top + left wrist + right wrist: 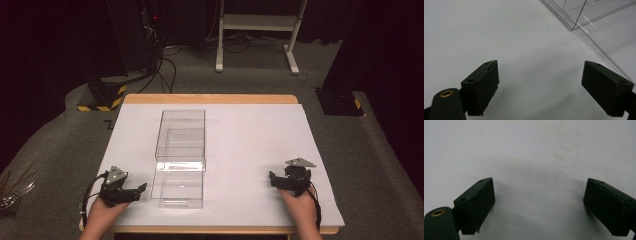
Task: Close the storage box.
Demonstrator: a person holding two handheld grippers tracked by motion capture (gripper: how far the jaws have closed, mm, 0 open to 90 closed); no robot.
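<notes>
gaping wide: left gripper (540, 87) jaws are standing far apart over bare white sheet, gripping nothing
left gripper place: it is resting near the table's front left, just beside the clear box, pointing toward it
right gripper (539, 207) jaws: they are also standing wide apart, nothing between them, only white sheet beneath
right gripper place: it is sitting near the front right, well apart from the box
clear box (180, 155): it is lying left of the middle of the table, long side running away from the person; its lower corner is showing at the top right of the left gripper view
white sheet (250, 135): it is covering the table (210, 98)
</notes>
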